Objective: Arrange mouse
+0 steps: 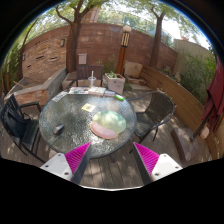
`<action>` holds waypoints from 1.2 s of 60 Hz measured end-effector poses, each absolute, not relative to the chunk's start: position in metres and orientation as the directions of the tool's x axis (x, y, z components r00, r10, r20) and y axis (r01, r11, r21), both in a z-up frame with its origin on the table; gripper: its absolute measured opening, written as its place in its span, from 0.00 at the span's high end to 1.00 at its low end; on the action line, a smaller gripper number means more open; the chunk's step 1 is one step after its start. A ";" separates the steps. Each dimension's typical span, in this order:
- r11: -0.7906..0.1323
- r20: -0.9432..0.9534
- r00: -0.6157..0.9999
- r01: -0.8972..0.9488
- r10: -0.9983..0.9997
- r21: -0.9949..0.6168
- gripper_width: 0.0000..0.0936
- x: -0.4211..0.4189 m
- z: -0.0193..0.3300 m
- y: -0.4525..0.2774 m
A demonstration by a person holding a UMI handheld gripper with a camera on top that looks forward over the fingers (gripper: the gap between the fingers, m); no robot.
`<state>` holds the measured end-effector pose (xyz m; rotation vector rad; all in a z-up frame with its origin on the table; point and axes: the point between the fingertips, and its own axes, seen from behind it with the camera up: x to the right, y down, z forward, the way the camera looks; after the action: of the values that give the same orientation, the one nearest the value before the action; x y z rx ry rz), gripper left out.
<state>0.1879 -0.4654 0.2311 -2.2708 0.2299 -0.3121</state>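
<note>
gripper (112, 162) held level, jaws wide apart

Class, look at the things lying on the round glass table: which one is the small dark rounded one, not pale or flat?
The mouse, dark and rounded, near the table's left rim. The large oval object and paper are pale. The claw is open, short of the table.

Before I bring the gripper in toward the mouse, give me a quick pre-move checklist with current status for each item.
1. Mouse in view, on the glass table left of the pale mat: ok.
2. Gripper open, nothing between the fingers: ok.
3. Gripper lined up on the mouse: not ok; it lies ahead and off to the left.
4. Approach path over the near table edge: ok, though a dark chair stands beside the table on that side.
5. Mouse orientation: cannot tell.
</note>
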 end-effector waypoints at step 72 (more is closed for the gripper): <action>-0.721 -0.002 0.999 -0.028 -0.037 -0.693 0.26 -0.078 -0.021 -0.175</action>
<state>-0.0776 -0.1746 -0.0213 -2.3761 0.0452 -0.0153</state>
